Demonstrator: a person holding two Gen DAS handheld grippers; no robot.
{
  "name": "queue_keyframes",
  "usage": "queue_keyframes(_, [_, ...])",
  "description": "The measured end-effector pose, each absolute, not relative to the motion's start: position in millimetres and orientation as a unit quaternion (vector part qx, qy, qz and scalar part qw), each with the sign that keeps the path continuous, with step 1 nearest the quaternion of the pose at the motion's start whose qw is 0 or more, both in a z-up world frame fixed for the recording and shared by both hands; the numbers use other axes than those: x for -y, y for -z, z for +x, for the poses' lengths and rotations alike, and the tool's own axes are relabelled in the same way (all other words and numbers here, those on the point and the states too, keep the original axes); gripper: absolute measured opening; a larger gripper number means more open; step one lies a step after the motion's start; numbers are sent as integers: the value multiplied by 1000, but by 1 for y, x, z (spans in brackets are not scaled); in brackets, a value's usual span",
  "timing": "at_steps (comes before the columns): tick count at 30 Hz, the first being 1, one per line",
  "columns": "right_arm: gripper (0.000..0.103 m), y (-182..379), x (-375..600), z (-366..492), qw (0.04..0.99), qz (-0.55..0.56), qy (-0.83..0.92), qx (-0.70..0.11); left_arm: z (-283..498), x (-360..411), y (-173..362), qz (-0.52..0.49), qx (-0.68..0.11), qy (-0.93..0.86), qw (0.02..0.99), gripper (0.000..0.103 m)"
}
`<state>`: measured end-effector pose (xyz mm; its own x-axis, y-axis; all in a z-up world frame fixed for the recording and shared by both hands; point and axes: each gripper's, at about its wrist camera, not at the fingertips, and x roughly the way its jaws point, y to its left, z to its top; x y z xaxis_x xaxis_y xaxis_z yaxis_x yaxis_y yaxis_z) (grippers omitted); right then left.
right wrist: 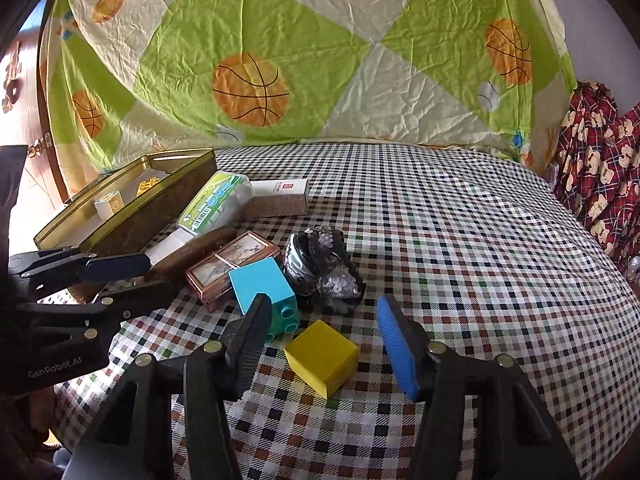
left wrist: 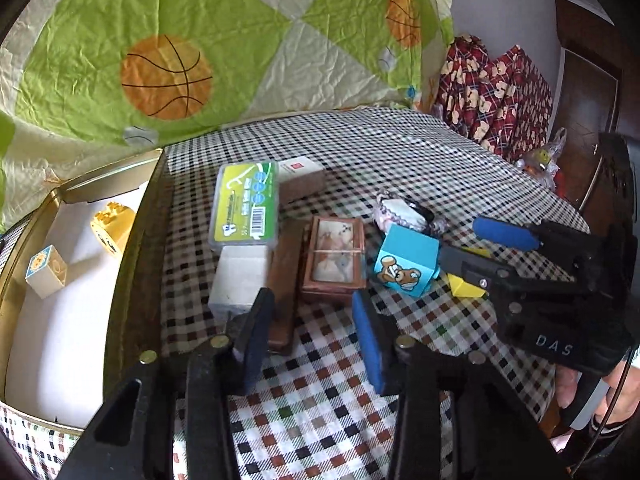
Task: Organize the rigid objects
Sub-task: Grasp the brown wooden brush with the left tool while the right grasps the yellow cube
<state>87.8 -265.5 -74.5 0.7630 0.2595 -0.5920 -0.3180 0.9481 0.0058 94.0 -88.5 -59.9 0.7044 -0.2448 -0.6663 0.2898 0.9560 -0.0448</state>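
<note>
Between the right fingers: the yellow block (right wrist: 322, 357) is lying on the checked desk (right wrist: 460, 240), inside the gap but nearer the dark left-hand pad than the blue one, touching neither.
Right gripper (right wrist: 326, 344): its fingers are standing wide apart and holding nothing; it is the nearer of the two to the yellow block.
Block's lie: it is sitting turned, one corner pointing back toward the camera, so its flat sides are running at a slant to the pads; I judge a small twist of the wrist would be needed before closing.
Just beyond the yellow block: the blue brick (right wrist: 264, 285) is resting on its side, studs facing the block, close to the dark pad; whether they are touching I cannot tell.
Beside the blue brick: a sequinned pouch (right wrist: 324, 268) and a small framed box (right wrist: 232, 266) are lying close together.
Left gripper (left wrist: 312, 320): its fingers are also spread and empty, pointing at the framed box and a brown case (left wrist: 285, 280).
Far left of the yellow block: the gold tin (right wrist: 132, 208) is lying open, already holding two small blocks.
</note>
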Motion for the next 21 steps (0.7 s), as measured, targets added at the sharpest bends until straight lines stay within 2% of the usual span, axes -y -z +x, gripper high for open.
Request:
queue_keyframes(6, [45,77,263,94,929,-52,-157,-331,99,102,58,46,-362,153,918,29])
queue_keyframes(15, [44,80,260,95,924,-59,-161,-341,116,83,58,20,-366,134,921,29])
queue_keyframes(21, [42,80,259,94,925,-59,-159,-339,115,99,60,66,-367,125,919,25])
